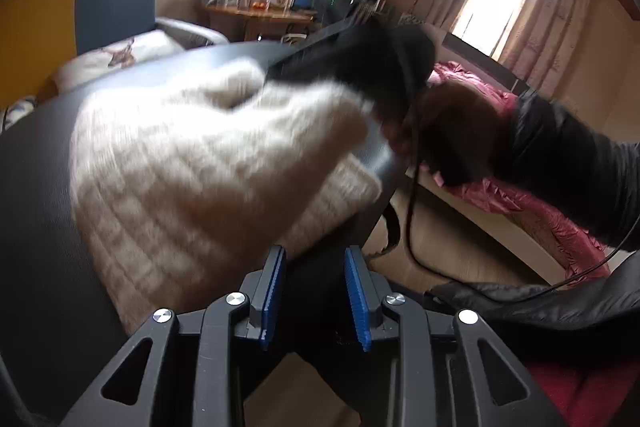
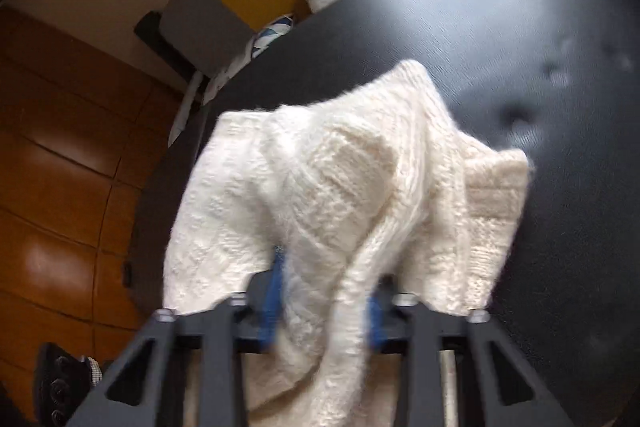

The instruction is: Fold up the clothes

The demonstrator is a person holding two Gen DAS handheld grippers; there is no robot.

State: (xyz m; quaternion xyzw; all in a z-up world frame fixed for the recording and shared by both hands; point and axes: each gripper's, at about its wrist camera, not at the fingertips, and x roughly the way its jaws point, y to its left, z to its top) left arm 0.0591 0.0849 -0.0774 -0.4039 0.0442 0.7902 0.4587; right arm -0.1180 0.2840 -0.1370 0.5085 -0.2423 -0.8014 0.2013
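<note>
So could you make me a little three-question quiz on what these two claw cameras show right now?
1. True or false: the left claw has cloth between its blue pads.
2. Which claw has the white knitted sweater bunched between its fingers?
A. left
B. right
C. neither
3. Fill in: the sweater lies on a ____ table.

Key:
1. False: its jaws stand apart with nothing between them.
2. B: in the right wrist view, knit fills the gap between the blue pads.
3. Black (dark).
</note>
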